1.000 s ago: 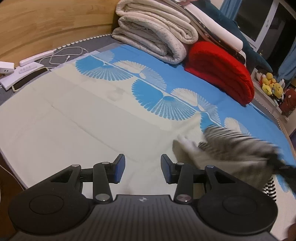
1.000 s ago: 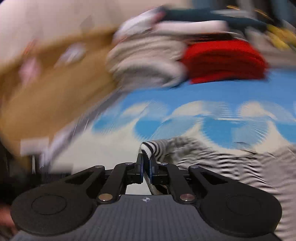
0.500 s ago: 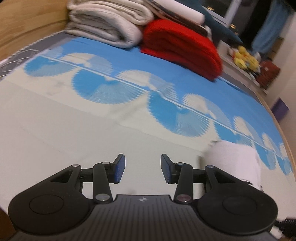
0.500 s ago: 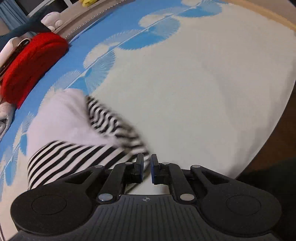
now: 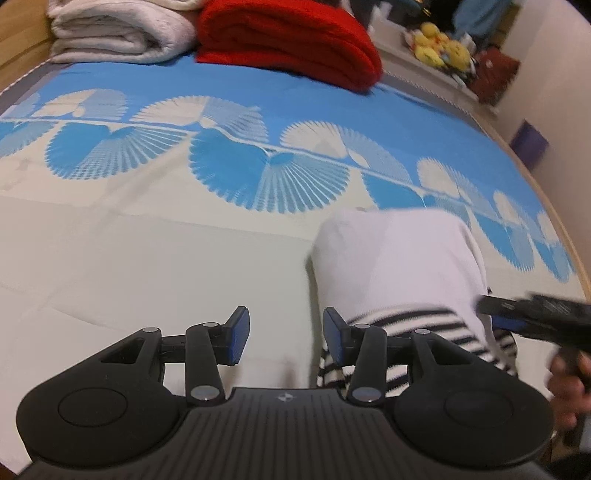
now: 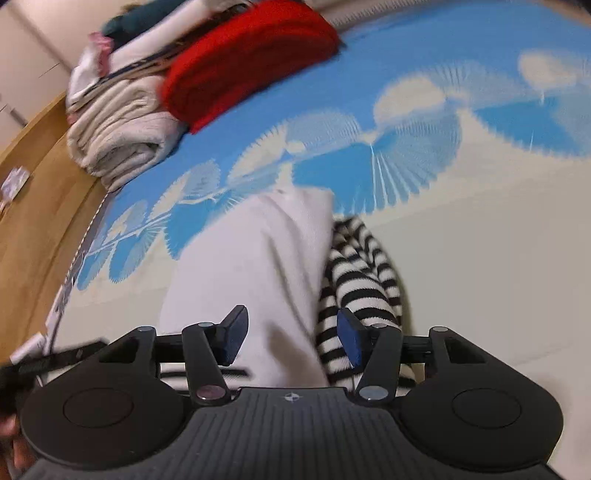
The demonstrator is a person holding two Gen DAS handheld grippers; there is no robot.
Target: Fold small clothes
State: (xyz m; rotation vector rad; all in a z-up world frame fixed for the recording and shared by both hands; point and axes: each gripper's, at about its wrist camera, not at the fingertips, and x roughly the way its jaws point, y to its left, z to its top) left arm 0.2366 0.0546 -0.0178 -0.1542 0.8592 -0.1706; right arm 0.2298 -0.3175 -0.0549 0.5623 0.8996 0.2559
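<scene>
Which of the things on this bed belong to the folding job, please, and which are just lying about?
Job: white garment with striped sleeves, left gripper, right gripper, both opening, nothing gripped.
Lying about: red blanket, cream blanket, yellow plush toys.

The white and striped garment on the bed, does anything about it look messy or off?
Mostly tidy: the white garment lies folded on the bedspread. One striped sleeve is bunched up along its side instead of tucked in. The right gripper is opening over it, pads clear.
</scene>
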